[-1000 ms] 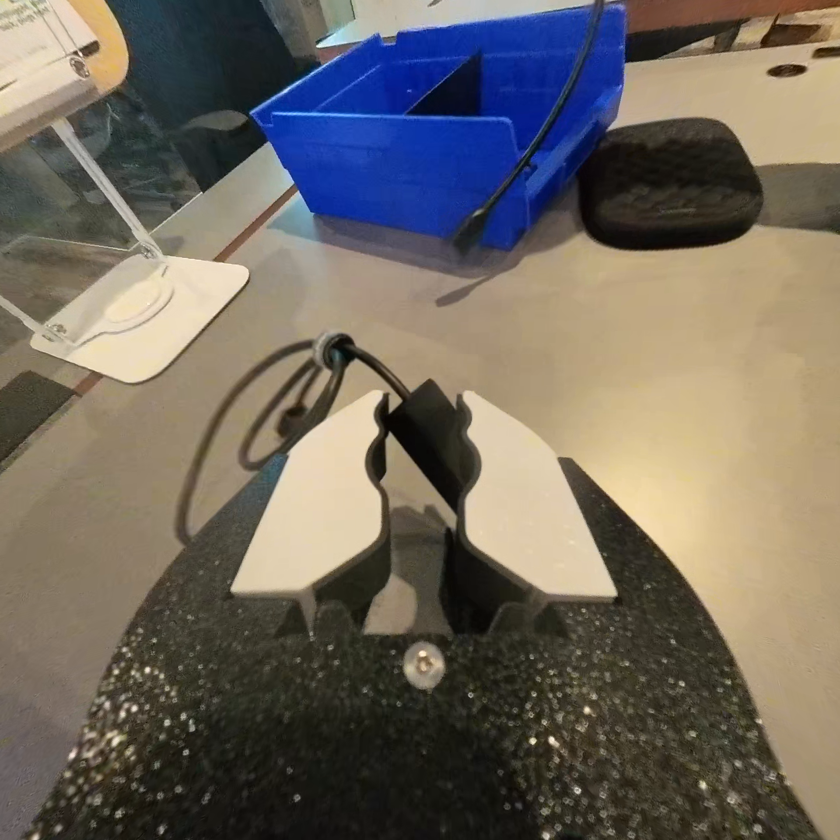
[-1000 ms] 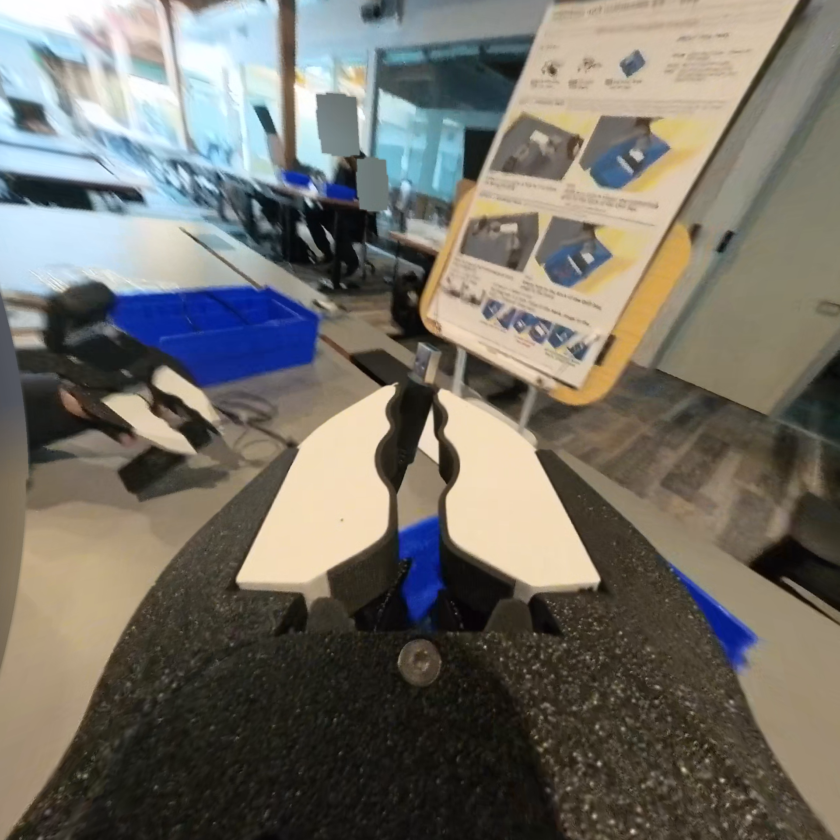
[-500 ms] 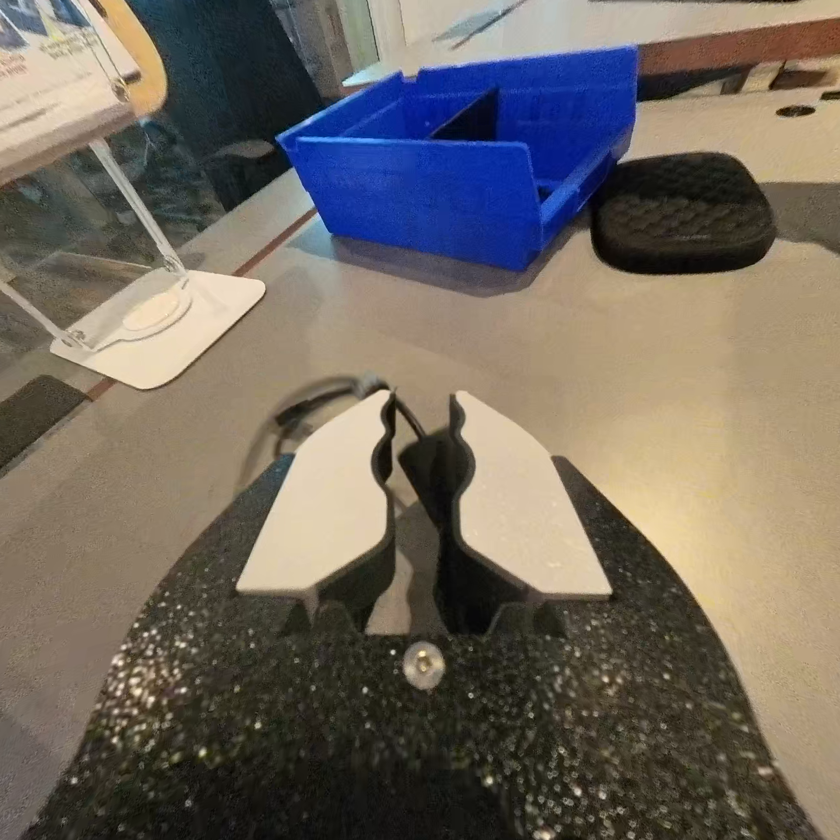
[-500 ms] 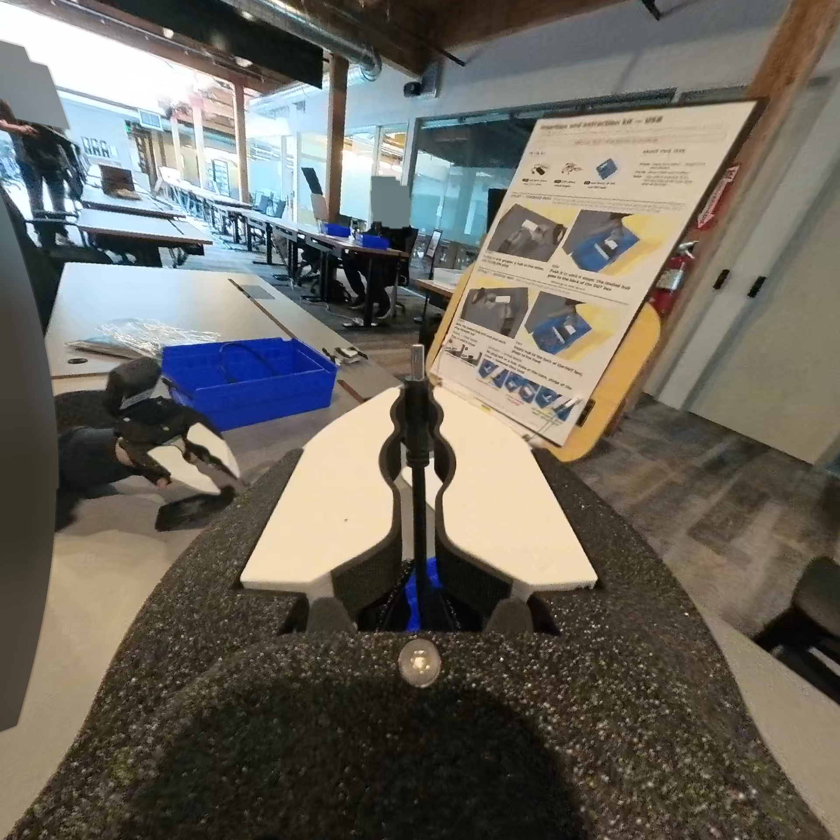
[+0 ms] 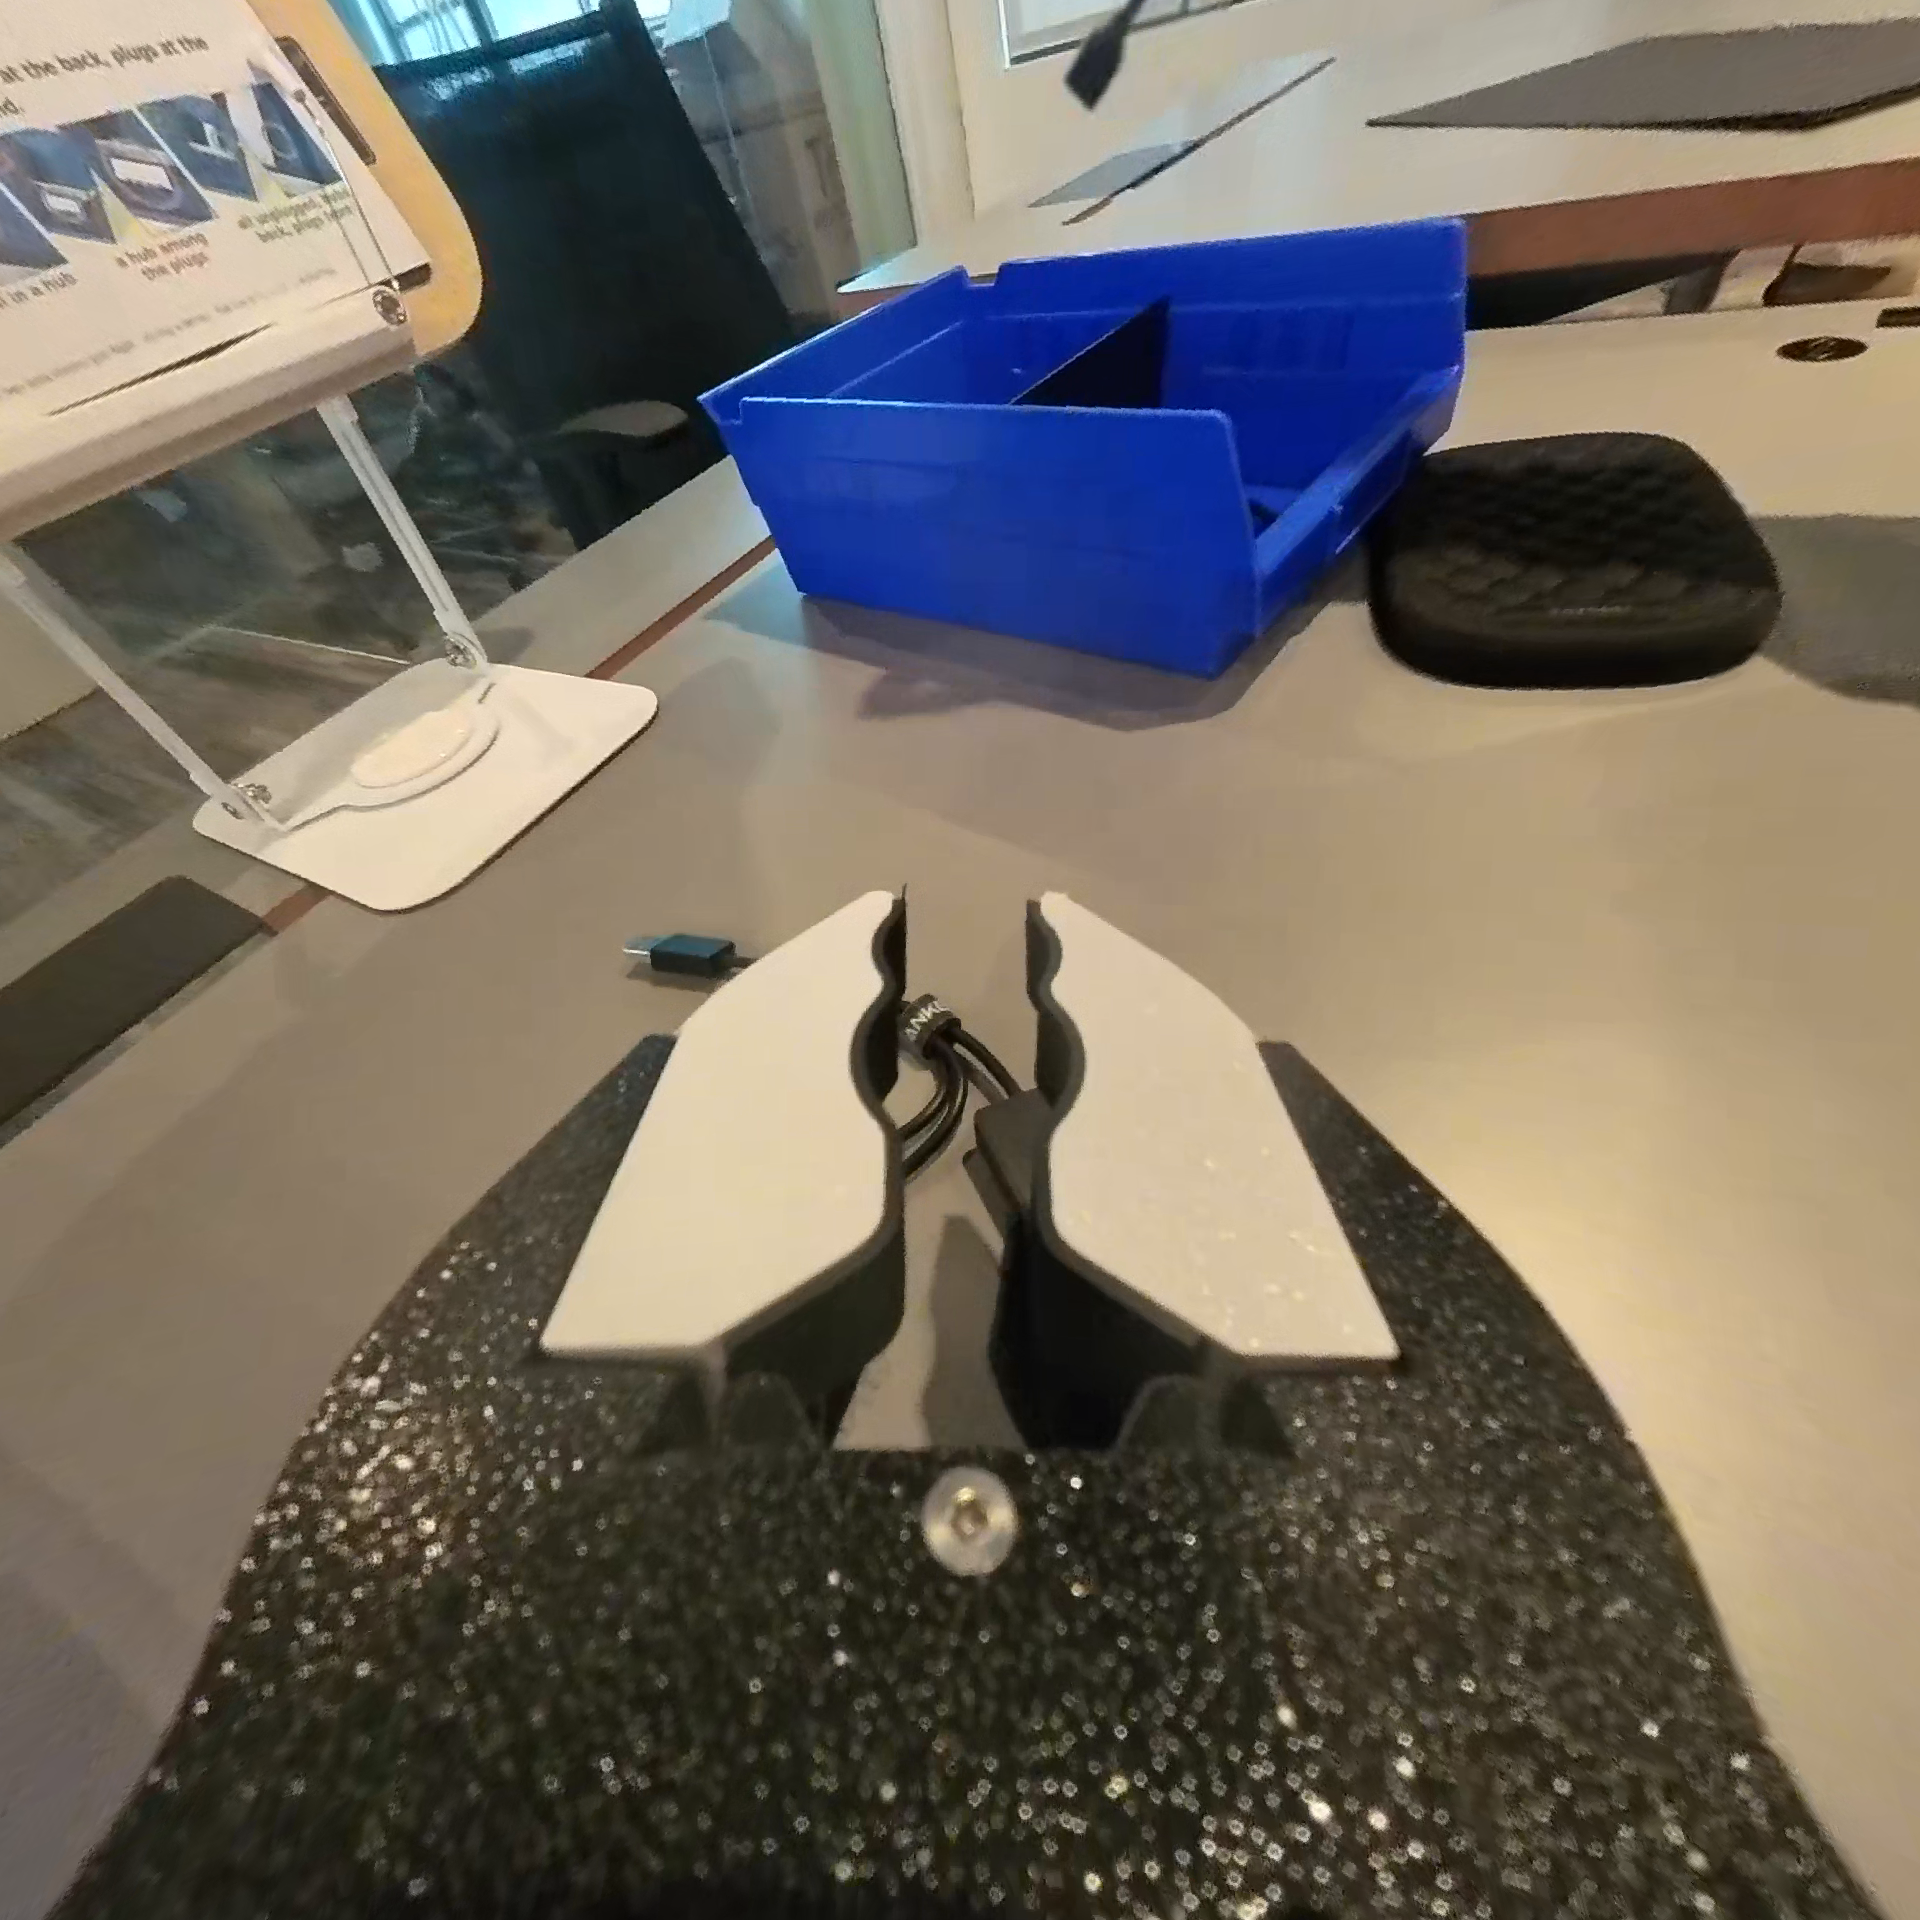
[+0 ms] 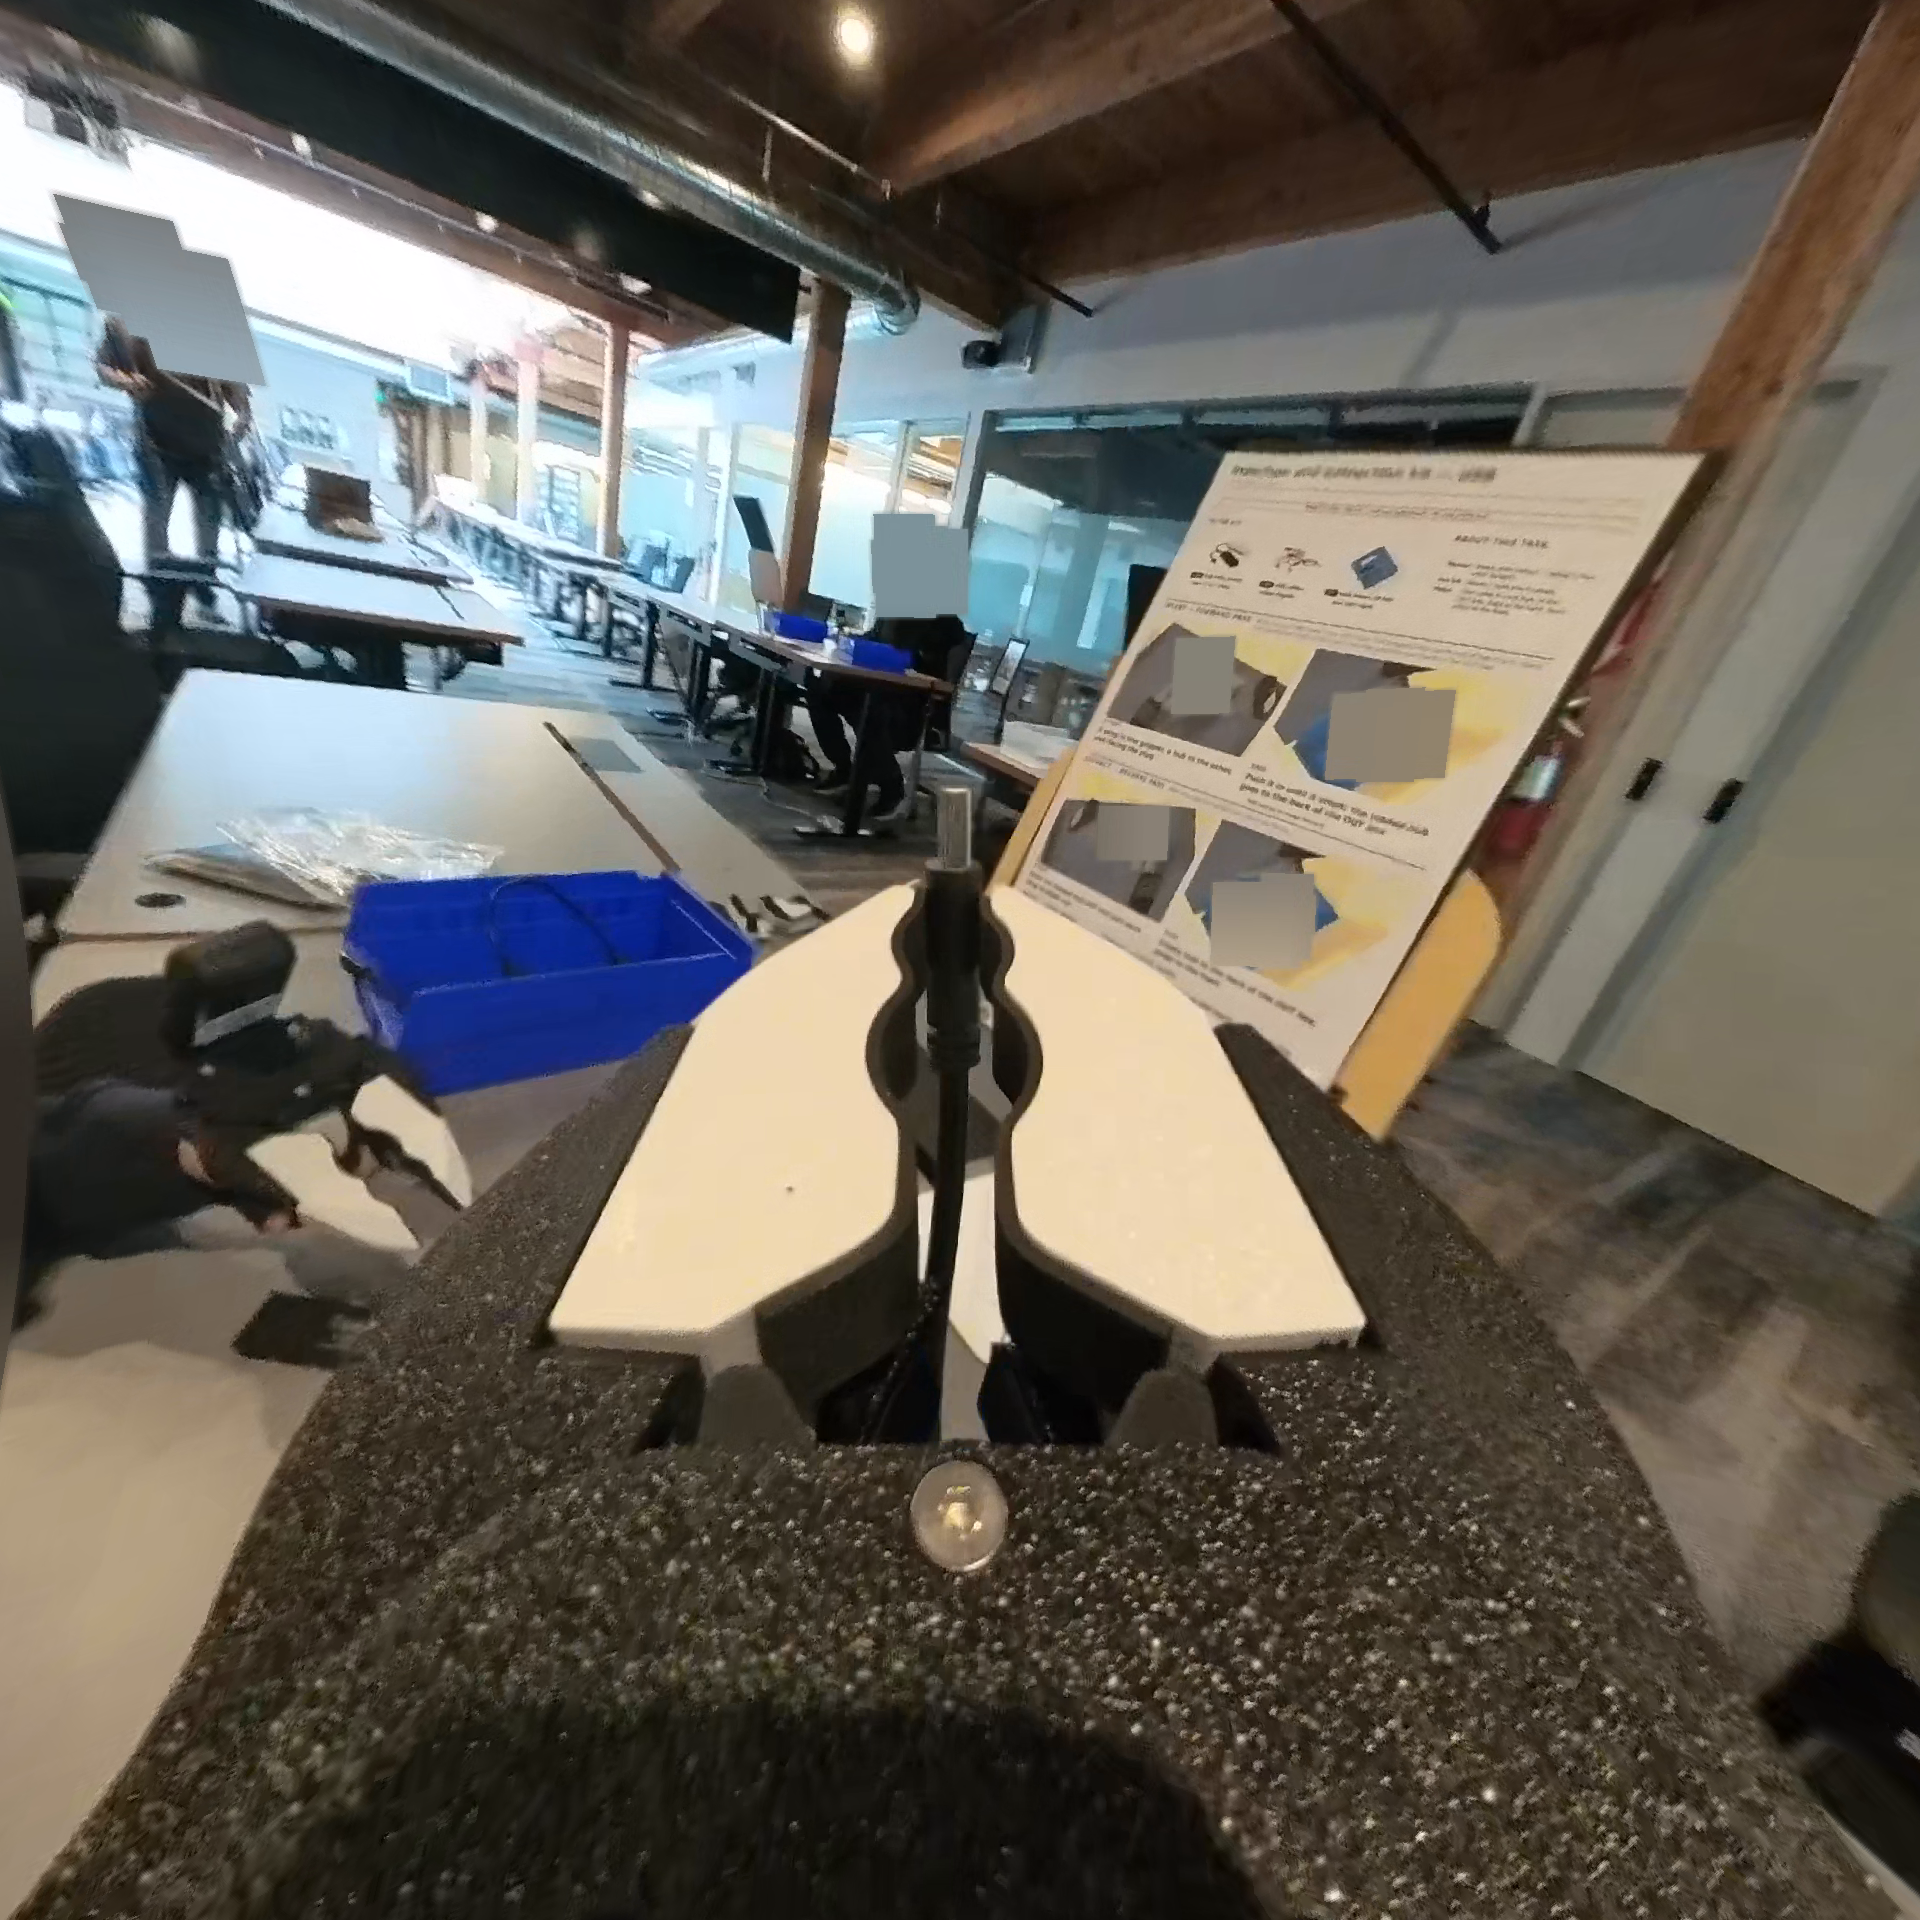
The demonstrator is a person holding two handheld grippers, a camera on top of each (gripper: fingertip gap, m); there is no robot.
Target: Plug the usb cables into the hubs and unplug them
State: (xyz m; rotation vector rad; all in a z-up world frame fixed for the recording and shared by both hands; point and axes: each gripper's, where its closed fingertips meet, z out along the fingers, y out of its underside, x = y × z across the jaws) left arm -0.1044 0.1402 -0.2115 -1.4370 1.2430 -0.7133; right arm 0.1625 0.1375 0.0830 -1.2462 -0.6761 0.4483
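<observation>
My left gripper (image 5: 964, 914) is open and low over the grey table (image 5: 1351, 1039). A black USB hub (image 5: 1013, 1143) lies on the table between its fingers, close to the right finger, with its bundled cable (image 5: 935, 1091) and small plug (image 5: 681, 951) beside it. My right gripper (image 6: 951, 904) is shut on a black USB cable (image 6: 948, 1091), with the metal plug (image 6: 954, 831) sticking out past the fingertips. In the right wrist view the left gripper (image 6: 343, 1143) hovers over the hub (image 6: 301, 1330). A loose black cable end (image 5: 1101, 57) hangs in the air at the top.
A blue bin (image 5: 1039, 520) with a divider stands at the back of the table, with a black pad (image 5: 1569, 561) to its right. An instruction board on a clear stand with a white base (image 5: 416, 769) is at the left edge. It also shows in the right wrist view (image 6: 1351, 727).
My left gripper has opened and let go of the hub, which now lies on the table. My right gripper has risen with the cable, and the hanging cable end has moved up.
</observation>
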